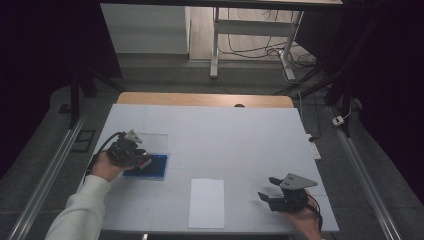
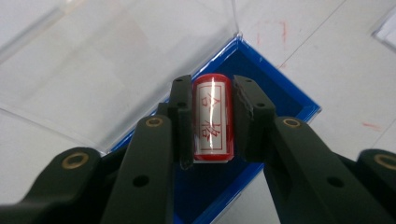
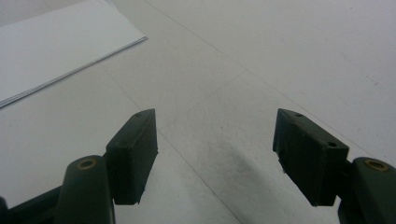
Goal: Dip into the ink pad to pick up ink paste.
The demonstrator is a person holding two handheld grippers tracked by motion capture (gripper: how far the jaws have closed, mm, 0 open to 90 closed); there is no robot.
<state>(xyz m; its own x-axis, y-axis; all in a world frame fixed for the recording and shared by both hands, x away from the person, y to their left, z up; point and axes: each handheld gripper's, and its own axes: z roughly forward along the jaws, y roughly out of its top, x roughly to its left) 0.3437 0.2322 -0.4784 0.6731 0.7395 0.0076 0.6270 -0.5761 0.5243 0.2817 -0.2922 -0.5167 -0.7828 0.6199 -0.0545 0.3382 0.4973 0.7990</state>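
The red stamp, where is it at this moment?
The red stamp is clamped in the left gripper, above the blue ink pad tray with its clear lid open, at the table's left side in the high view.

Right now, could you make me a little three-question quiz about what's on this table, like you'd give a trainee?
1. True or false: the left gripper is shut on the red stamp.
2. What lies under the stamp: A) the blue tray, B) the white sheet, C) bare table?
3. How do the jaws of the right gripper stand?

Key: 1 true. 2 A. 3 Wide apart, with nothing between them, over the white table.
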